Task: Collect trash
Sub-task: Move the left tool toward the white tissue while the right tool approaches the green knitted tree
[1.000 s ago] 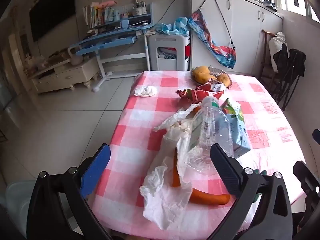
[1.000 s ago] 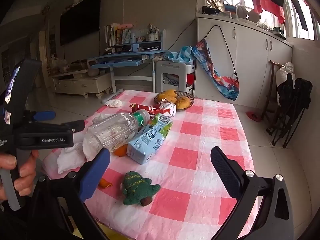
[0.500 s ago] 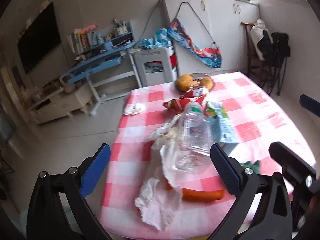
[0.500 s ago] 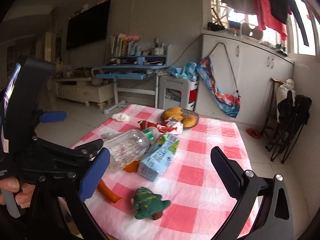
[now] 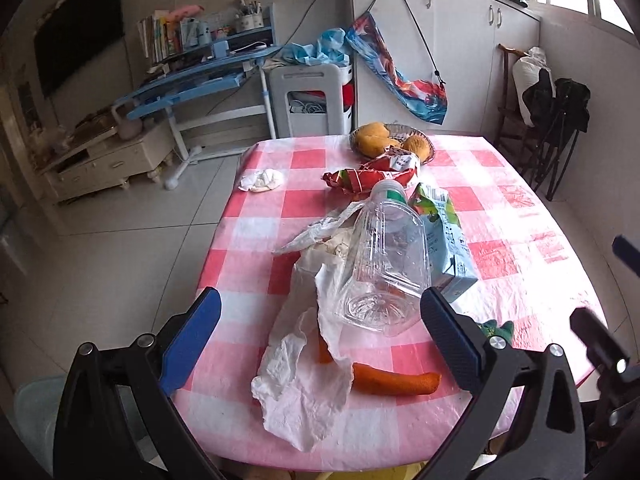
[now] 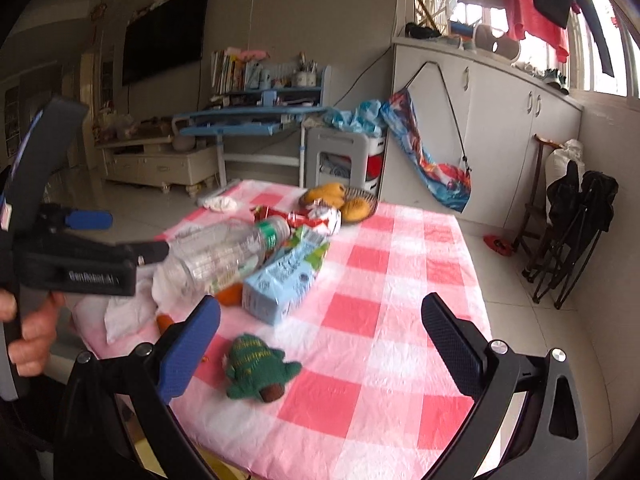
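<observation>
The bottle (image 5: 386, 264) is clear ribbed plastic, pretty glossy, with a green plastic cap (image 5: 390, 191). The tablecloth (image 5: 520, 240) looks like thin wrinkly plastic sheet with a slight sheen. The tissue (image 5: 304, 392) is soft crumpled white paper, matt. The carton (image 6: 286, 280) is smooth printed cardboard. The snack wrapper (image 5: 360, 178) is shiny crinkled foil. The little green tree toy (image 6: 256, 370) is knitted yarn, fuzzy. Floor tiles (image 5: 120, 248) are glossy.

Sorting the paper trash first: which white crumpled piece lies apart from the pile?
The small white crumpled tissue near the table's far left edge; the large white crumpled paper lies against the bottle and carrots.
</observation>
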Demonstrator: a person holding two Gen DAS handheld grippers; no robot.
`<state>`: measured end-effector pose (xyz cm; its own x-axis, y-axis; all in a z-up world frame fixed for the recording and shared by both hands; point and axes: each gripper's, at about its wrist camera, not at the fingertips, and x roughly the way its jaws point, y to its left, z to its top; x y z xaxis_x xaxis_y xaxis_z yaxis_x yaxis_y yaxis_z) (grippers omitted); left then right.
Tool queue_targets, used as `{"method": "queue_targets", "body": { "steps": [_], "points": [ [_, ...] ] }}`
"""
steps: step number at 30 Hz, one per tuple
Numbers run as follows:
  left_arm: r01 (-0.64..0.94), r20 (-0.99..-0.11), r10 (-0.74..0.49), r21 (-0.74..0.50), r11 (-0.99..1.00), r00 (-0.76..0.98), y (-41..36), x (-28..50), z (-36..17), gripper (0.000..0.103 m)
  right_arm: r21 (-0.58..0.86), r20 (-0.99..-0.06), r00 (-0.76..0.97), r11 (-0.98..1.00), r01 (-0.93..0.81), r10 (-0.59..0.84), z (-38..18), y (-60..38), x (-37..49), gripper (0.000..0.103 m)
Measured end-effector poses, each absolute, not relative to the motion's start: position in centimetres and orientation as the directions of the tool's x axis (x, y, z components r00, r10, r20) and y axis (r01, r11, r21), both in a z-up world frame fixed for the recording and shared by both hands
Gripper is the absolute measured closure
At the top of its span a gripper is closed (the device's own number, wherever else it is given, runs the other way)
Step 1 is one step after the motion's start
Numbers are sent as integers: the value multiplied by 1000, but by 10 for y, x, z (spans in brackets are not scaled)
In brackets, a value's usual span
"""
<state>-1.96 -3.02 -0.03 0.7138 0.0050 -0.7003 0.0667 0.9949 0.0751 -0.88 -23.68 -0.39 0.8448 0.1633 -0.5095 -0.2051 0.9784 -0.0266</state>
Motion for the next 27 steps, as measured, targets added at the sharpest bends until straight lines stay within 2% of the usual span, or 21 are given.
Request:
{"method": "queue_targets", "body": {
  "steps": [27],
  "points": [
    [50,-718,20,77,996,696,-29,-13,-6,6,3,-553,801,962,-274,230,-10,-222,-8,6]
  ]
}}
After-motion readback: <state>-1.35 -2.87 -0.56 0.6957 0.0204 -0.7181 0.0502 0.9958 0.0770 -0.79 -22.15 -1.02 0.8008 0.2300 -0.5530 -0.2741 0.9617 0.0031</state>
